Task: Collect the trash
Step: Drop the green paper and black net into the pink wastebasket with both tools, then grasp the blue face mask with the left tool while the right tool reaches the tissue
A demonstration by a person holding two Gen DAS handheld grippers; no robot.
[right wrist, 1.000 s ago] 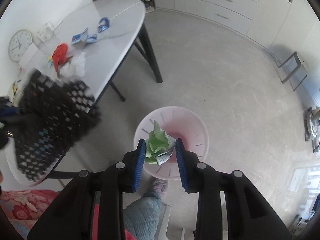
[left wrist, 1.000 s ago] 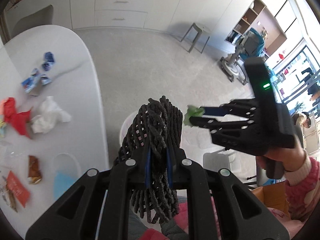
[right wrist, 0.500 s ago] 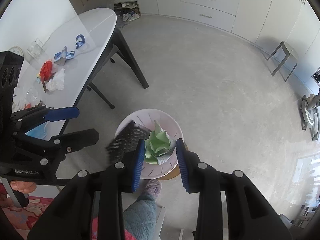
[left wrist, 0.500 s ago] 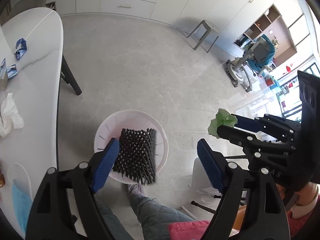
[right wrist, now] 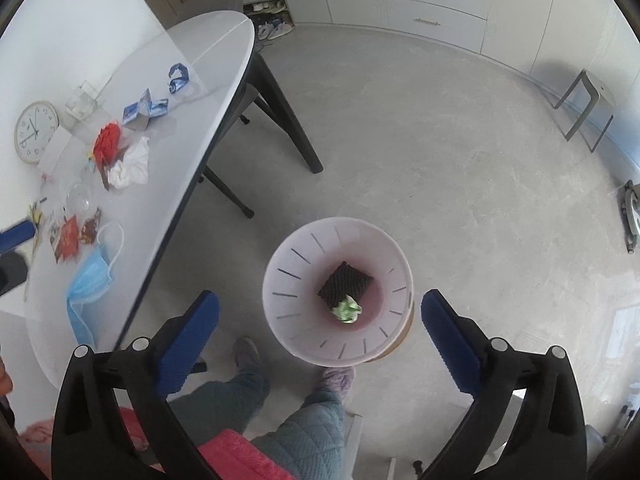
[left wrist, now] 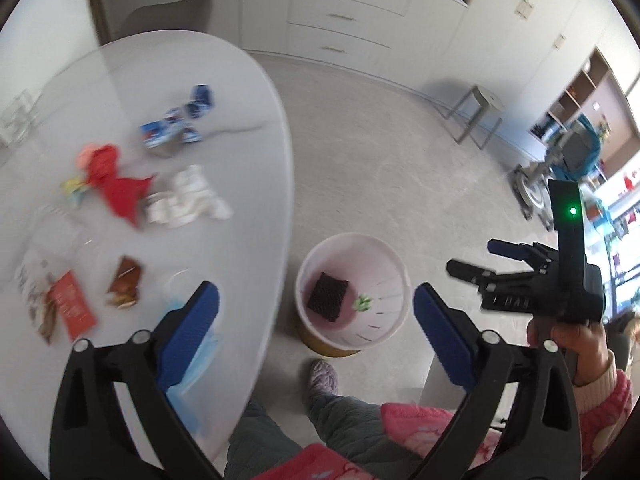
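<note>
Trash is lying in the bin; I am holding both the left gripper and right gripper with jaws just opened, empty. Next, I am judging, comes the blue mask near the table edge.

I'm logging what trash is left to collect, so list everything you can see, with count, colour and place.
Bin: one, pale pink, on the floor beside the table.
Mesh pad: one, black, in the bin.
Green wrapper: one, in the bin, against the pad.
Table: one, white.
Blue wrappers: about three, on the table's far part.
Red wrapper: one, mid-table.
White tissue: one, beside the red wrapper.
Face mask: one, light blue, near end.
Snack packets: about two, red and brown, by the mask.
Clock: one, white, far side.
Stool: one, grey, on the floor.
Left gripper: open, empty.
Right gripper: open, empty, above the bin.
</note>
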